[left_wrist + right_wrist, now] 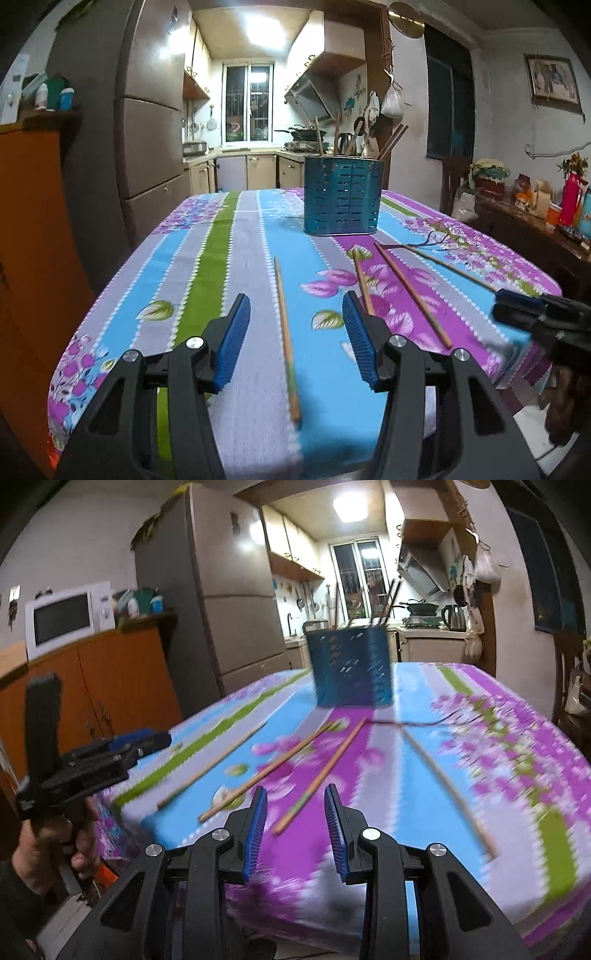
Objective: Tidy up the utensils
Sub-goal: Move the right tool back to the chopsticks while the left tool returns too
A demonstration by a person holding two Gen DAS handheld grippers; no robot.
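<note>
Several wooden chopsticks lie loose on the striped floral tablecloth (255, 236). One chopstick (286, 332) runs under the gap of my left gripper (295, 306), which is open, its pads clear of the stick. Others (413, 295) lie to the right. A blue slotted utensil holder (341, 195) stands at the table's middle with utensils upright in it. In the blurred right wrist view my right gripper (296, 797) is open and empty near the table's front edge. A chopstick (321, 771) ends just ahead of it, and the holder (352, 668) stands beyond.
The right gripper (517, 310) shows at the right edge of the left wrist view. The left gripper (140, 742) and the hand (48, 845) holding it show at the left of the right wrist view. An orange cabinet (110, 686), a fridge (229, 602) and a chair (569, 672) surround the table.
</note>
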